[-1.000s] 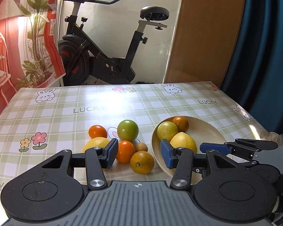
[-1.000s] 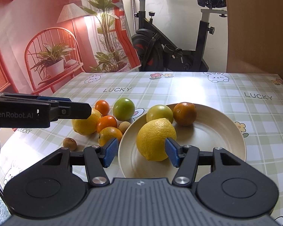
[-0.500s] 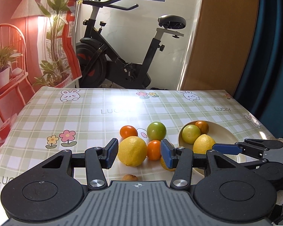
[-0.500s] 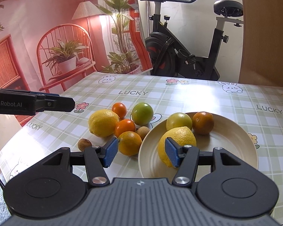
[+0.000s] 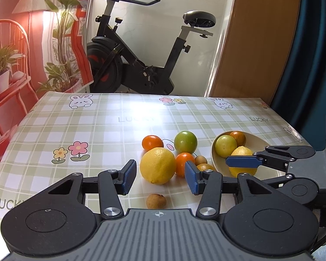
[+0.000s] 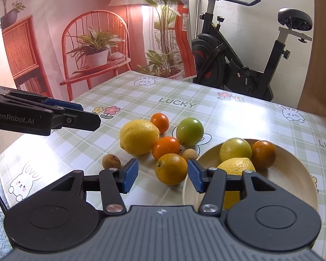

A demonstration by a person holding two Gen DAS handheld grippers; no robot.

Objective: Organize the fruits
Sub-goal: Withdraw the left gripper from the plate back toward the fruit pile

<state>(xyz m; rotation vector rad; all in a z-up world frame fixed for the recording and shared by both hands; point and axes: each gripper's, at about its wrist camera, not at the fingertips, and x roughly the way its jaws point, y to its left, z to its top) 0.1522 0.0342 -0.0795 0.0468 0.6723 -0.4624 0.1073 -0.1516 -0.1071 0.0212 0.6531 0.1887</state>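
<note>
behind the table stood a black exercise bike (image 5: pixel 141 65) against a white wall, with a red printed backdrop of a chair and potted plants (image 6: pixel 93 43) to one side. the table wore a glossy green-and-white checked cloth with bunnies, flowers and the word "lucky" (image 5: pixel 87 130).

taking the round cream-coloured shallow bowl (image 6: pixel 293 174) as the landmark: inside it lay a yellow-green round fruit (image 6: pixel 235 150), a dark orange (image 6: pixel 263 154) and a yellow lemon (image 6: pixel 237 167) nearest the near rim. just outside the bowl's rim on the cloth sat a large orange (image 6: pixel 171 169) and a small tan round fruit (image 6: pixel 190 154) touching or almost touching it. further from the bowl came a smaller bright orange (image 6: pixel 166 148), a green apple-like fruit (image 6: pixel 189 131), a big yellow lemon (image 6: pixel 139 137) and a small tangerine (image 6: pixel 159 122) behind it. a second small brown fruit (image 6: pixel 111 161) lay alone, furthest from the bowl on the near side.

the left gripper (image 5: pixel 160 176) was spread with nothing pinched — the big lemon sat just ahead between its blue pads, untouched. the right gripper (image 6: pixel 163 175) was also parted and empty, its jaws having just been closing a little; it pointed at the large orange beside the bowl's rim, with the pads clear of it.
</note>
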